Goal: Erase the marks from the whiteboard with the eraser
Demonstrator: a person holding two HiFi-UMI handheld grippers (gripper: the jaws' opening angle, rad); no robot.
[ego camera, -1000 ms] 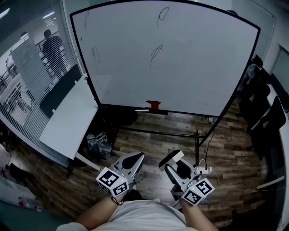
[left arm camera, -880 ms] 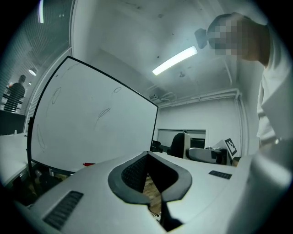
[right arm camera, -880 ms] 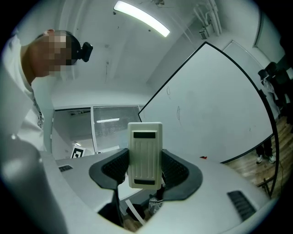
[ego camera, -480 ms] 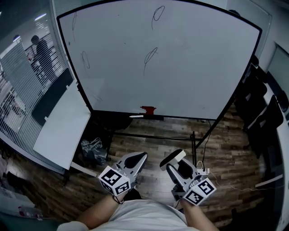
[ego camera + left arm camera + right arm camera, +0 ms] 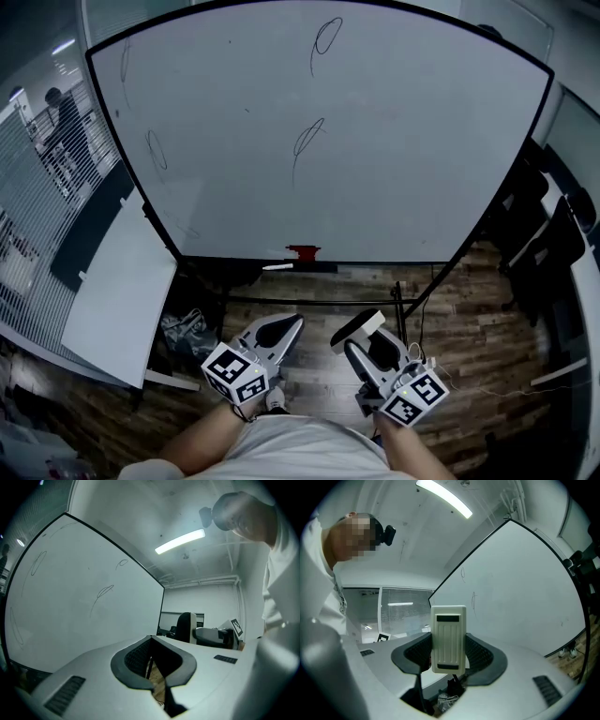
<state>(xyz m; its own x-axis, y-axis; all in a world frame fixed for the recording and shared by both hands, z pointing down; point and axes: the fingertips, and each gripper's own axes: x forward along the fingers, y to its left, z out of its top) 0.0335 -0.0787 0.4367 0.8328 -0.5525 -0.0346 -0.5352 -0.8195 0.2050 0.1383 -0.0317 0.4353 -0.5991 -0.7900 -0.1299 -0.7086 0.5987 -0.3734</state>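
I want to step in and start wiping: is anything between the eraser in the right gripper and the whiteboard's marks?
Nothing visible does. The eraser, clamped in the right gripper, faces the whiteboard across wood floor; the marks sit high on the board, and only the stand's low crossbar lies ahead, near floor level.

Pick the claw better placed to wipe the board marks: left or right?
Right. The right claw is shut on the eraser; the left claw is shut on nothing. Both are held low, short of the whiteboard and its marks.
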